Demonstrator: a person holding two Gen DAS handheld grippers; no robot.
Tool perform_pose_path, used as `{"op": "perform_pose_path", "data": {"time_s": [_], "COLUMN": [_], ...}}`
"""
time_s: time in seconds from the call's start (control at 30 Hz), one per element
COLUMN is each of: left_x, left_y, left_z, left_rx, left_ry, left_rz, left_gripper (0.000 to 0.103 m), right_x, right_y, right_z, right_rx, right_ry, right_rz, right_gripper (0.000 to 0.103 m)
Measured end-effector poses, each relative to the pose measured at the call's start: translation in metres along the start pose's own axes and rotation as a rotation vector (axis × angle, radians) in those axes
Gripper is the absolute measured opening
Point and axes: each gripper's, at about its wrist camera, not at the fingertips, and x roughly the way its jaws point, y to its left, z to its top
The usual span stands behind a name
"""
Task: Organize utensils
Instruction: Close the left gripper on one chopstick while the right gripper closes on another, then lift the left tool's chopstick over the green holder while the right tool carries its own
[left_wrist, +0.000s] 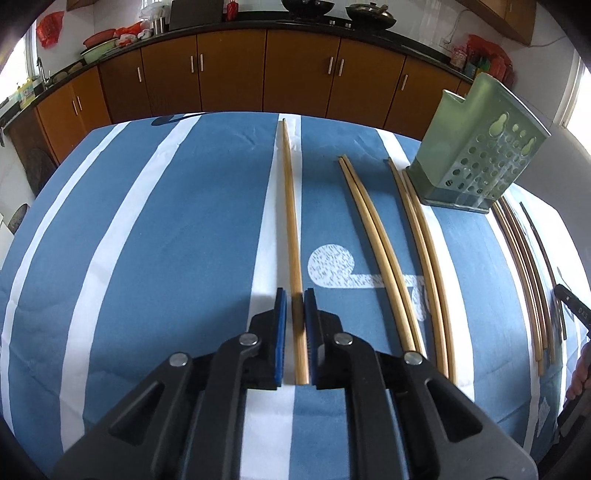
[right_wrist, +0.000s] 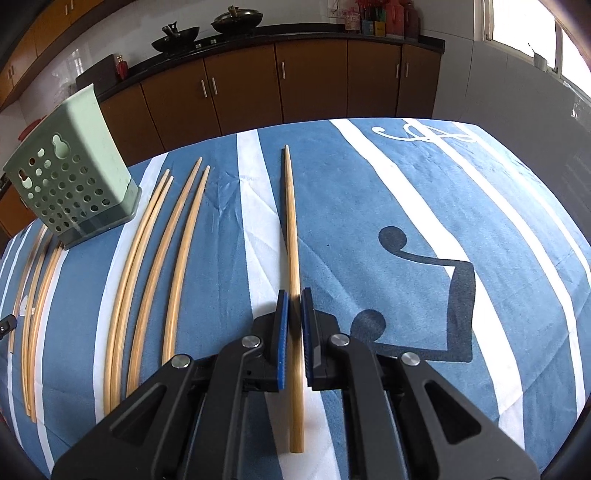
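- Your left gripper (left_wrist: 295, 301) pinches one chopstick (left_wrist: 291, 221) near its thick end; your right gripper (right_wrist: 294, 301) pinches another (right_wrist: 293, 240) likewise.
- Both sticks reach far ahead of the pads, so they could pivot or slip as you lift.
- The holder (left_wrist: 476, 155) stands between you; a swinging tip could topple it.
- Other pairs (left_wrist: 373, 236) lie on the blue striped cloth (left_wrist: 147, 221); brown kitchen cabinets (left_wrist: 295, 70) stand behind.

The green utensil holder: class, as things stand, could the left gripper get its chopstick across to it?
Probably yes. The left gripper is shut on a chopstick, and the green utensil holder stands upright off to its right. Only the other chopstick pairs lie flat on the cloth between them, nothing standing.
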Motion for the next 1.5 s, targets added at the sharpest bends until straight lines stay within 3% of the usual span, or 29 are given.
{"op": "perform_pose_path", "data": {"time_s": [0.53, 0.63, 1.1, 1.5], "left_x": [-0.013, -0.021, -0.108, -0.16], "left_y": [-0.006, -0.003, 0.0, -0.008], "left_z": [-0.022, -0.023, 0.001, 0.021], "left_rx": [0.031, 0.037, 0.019, 0.004], "left_ry": [-0.025, -0.025, -0.272, -0.453], "left_rz": [0.052, 0.054, 0.026, 0.02], "left_gripper": [0.007, 0.007, 0.007, 0.007], "right_x": [-0.016, -0.032, -0.088, -0.126], "right_y": [-0.007, -0.01, -0.017, -0.015], "right_z": [-0.017, -0.014, 0.0, 0.021], "right_rx": [0.012, 0.018, 0.057, 0.068], "right_ry": [-0.008, -0.063, -0.241, -0.38], "right_rz": [0.035, 0.048, 0.105, 0.14], "right_gripper": [0.007, 0.007, 0.007, 0.007]}}
